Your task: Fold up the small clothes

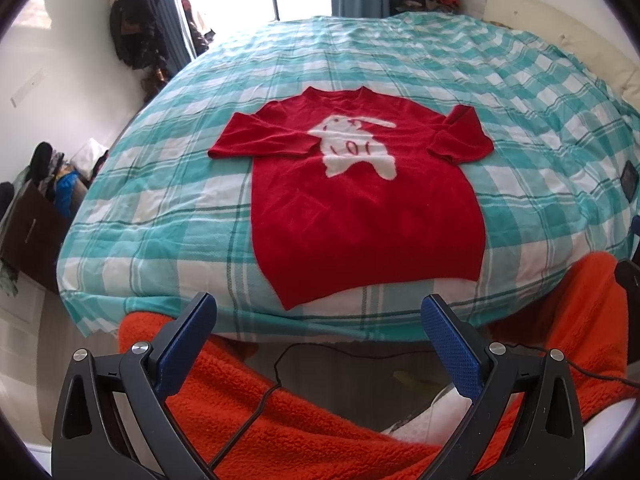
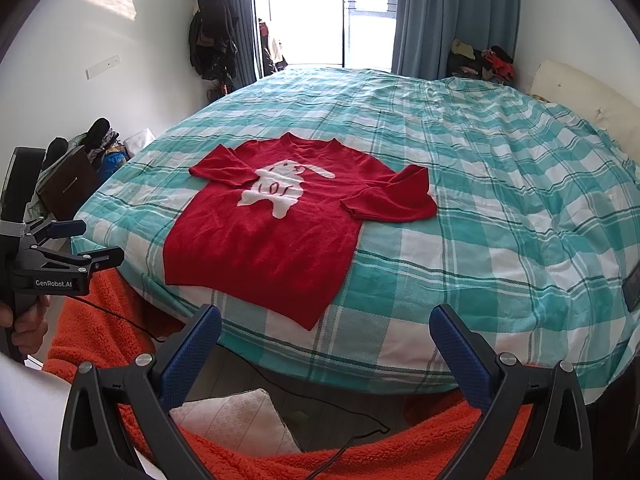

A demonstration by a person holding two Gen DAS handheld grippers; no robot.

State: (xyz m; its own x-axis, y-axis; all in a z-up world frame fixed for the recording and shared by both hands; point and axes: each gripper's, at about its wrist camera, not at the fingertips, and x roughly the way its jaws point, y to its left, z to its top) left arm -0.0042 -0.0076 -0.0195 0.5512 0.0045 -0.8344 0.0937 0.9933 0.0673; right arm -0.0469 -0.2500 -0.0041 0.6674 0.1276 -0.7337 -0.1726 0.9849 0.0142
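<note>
A small red sweater (image 1: 360, 204) with a white rabbit on its chest lies flat, face up, on the teal checked bedspread (image 1: 168, 184), hem toward me, both sleeves bent inward. In the right wrist view the red sweater (image 2: 264, 236) sits left of centre. My left gripper (image 1: 319, 304) hangs open just short of the hem, over the bed's near edge, nothing between its blue pads. My right gripper (image 2: 325, 314) is open too, below the hem's right corner. The left gripper (image 2: 86, 240) also shows at the left of the right wrist view, held by a hand.
Orange fleece-clad legs (image 1: 304, 412) and a black cable (image 1: 260, 404) are under both grippers. A dark phone-like object (image 1: 628, 179) lies at the bed's right side. Clutter and a brown box (image 2: 68, 184) stand on the floor at left. Clothes hang by the window (image 2: 212, 24).
</note>
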